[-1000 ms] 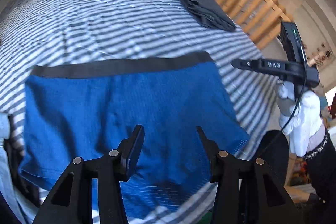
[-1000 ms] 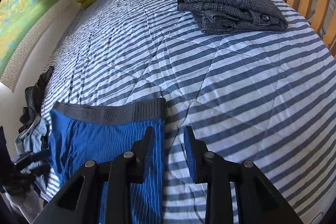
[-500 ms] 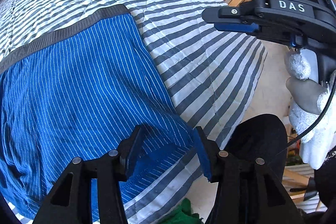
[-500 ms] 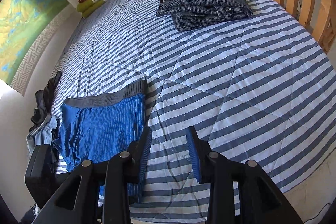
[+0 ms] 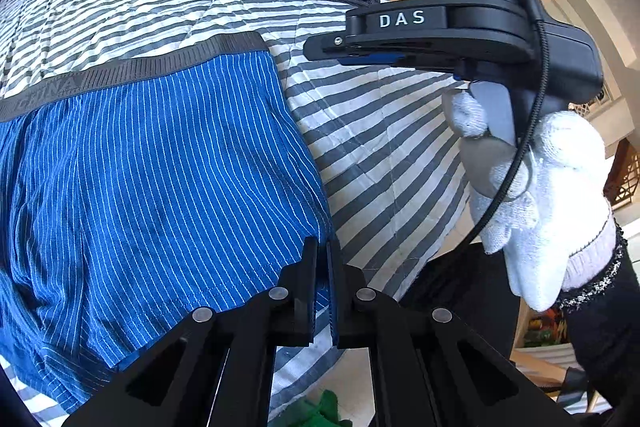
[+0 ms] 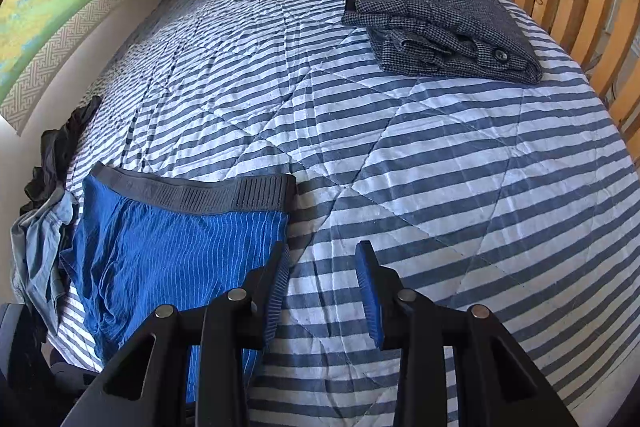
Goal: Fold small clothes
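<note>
Here: bed [image 6: 460, 155], striped quilt. Blue pinstriped boxer briefs [image 5: 152, 179], spread flat near its front edge, grey waistband away. Folded grey checked garment [image 6: 436, 15], well apart, by wooden slats. Left hand-held gripper [image 5: 322, 267], pinching the briefs' lower right hem corner. Right hand-held gripper [image 6: 322, 291], spread, empty, over quilt beside the briefs.

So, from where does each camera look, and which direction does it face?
Left wrist: sits behind the left gripper, facing the blue boxer shorts whose corner its fingers pinch; the gloved right hand holding the right gripper shows.
Right wrist: sits behind the open right gripper, looking over the striped quilt toward the folded grey garment.
Shared: shorts, quilt, grey garment.
</note>
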Demonstrator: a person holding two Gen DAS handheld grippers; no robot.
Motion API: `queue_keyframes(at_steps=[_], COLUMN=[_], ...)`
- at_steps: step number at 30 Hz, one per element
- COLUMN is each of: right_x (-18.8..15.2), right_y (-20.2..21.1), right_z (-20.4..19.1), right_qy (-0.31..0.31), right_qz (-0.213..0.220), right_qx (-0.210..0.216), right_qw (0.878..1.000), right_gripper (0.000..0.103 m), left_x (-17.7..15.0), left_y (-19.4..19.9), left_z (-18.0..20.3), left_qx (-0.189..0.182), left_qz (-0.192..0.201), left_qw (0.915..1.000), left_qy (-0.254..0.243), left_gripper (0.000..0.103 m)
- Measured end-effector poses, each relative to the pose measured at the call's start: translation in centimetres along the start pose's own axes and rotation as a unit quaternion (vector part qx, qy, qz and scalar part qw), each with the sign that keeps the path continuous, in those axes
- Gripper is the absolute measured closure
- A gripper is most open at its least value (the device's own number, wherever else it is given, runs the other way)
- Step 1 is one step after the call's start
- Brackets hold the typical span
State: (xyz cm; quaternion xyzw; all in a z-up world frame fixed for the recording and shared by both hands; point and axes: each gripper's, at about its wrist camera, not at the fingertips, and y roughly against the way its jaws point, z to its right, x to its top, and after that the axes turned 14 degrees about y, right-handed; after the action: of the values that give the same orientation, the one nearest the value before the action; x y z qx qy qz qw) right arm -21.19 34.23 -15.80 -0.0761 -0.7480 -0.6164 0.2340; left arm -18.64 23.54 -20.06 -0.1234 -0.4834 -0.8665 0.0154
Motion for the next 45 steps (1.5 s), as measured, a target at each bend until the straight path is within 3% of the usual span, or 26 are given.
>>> queue_keyframes(at_steps=[8,16,19,21,24,27,30,36,45], right_x=[1.5,3.6,3.7,3.7,3.3,2.9,2.6,4.0,9.4], right_y=[-2.7,-5.8,-6.5,-5.7,-2.6,-1.8,-2.4,-0.4,0.1], right_z=[1.0,-1.1,-1.7,-1.1,0.6,1.7,1.1,-0.5,-10.1], right_qy=[-0.051,-0.027,-0.019,-0.028,-0.06,-0.079,-0.067,-0.074,-0.039], right_qz=[-0.019,-0.049,-0.058,-0.049,-0.001,0.002,-0.02,-0.001,0.02], right_qx=[0.083,0.07,0.051,0.064,0.087,0.053,0.034,0.029,0.055], right_qw=[0.995,0.996,0.997,0.996,0.994,0.995,0.997,0.997,0.998], right_gripper=[0.062,0.06,0.096,0.098,0.098,0.098,0.098,0.098,0.098], left_x=[-0.1,0.3,0.5,0.6,0.7,1.2,1.1,1.2,-1.0], left_y=[0.3,-0.1,0.0,0.6,1.4,0.9,1.7,6.4,15.8], left_z=[-0.3,0.6,0.8,1.4,2.6,2.7,1.3,-1.9,-12.8], left_qx=[-0.02,-0.023,-0.033,-0.048,-0.073,-0.068,-0.088,-0.094,-0.068], left_qz=[-0.003,0.001,0.0,0.004,0.009,0.007,0.007,0.046,0.116], left_qw=[0.9996,0.9997,0.9994,0.9988,0.9973,0.9975,0.996,0.9941,0.9859], left_qy=[0.018,0.007,0.011,0.007,-0.009,-0.014,0.011,0.031,0.099], left_gripper=[0.099,0.099,0.1,0.1,0.1,0.1,0.1,0.1,0.1])
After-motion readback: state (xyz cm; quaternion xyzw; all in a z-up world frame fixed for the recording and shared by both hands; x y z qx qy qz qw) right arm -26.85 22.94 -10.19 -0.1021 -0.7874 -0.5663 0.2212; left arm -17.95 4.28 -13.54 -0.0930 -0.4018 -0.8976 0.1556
